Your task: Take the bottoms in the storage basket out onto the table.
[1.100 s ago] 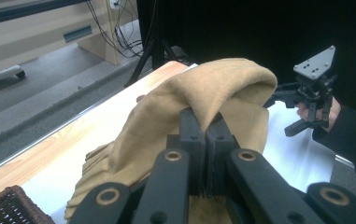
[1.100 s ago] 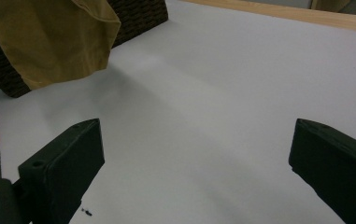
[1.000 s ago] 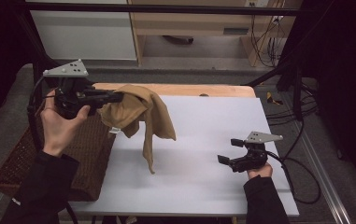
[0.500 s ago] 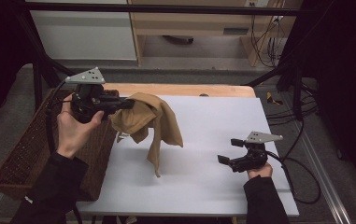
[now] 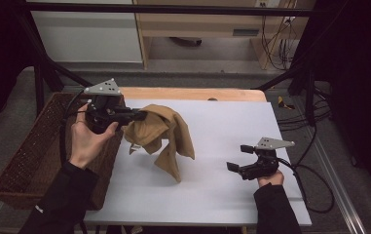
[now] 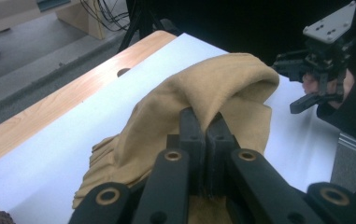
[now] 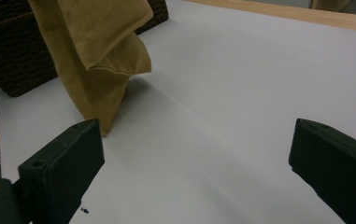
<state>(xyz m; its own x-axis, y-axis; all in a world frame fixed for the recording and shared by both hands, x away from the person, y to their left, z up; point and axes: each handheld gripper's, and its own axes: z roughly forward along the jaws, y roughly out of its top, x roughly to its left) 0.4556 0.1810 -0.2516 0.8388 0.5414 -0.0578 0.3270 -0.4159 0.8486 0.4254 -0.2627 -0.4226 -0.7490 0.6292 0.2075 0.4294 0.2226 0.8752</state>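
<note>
A tan cloth (image 5: 159, 134) hangs over the white table (image 5: 222, 131), its lower tip touching the surface. My left gripper (image 5: 139, 115) is shut on the cloth's upper edge, near the table's left side. In the left gripper view the cloth (image 6: 203, 93) bunches between the closed jaws of that gripper (image 6: 206, 126). My right gripper (image 5: 239, 157) rests at the table's right front, open with nothing between its jaws. The right gripper view shows the hanging cloth (image 7: 96, 51) at upper left, apart from that gripper (image 7: 196, 154).
A dark wicker basket (image 5: 32, 146) stands at the table's left edge, below my left hand. A wooden strip (image 5: 193, 93) runs along the table's far edge. Cables (image 5: 314, 180) trail to the right of the right gripper.
My left gripper has carried the cloth rightward and lower, from over the basket's edge toward the table. The cloth's tip now touches the surface. The right gripper has stayed still.
</note>
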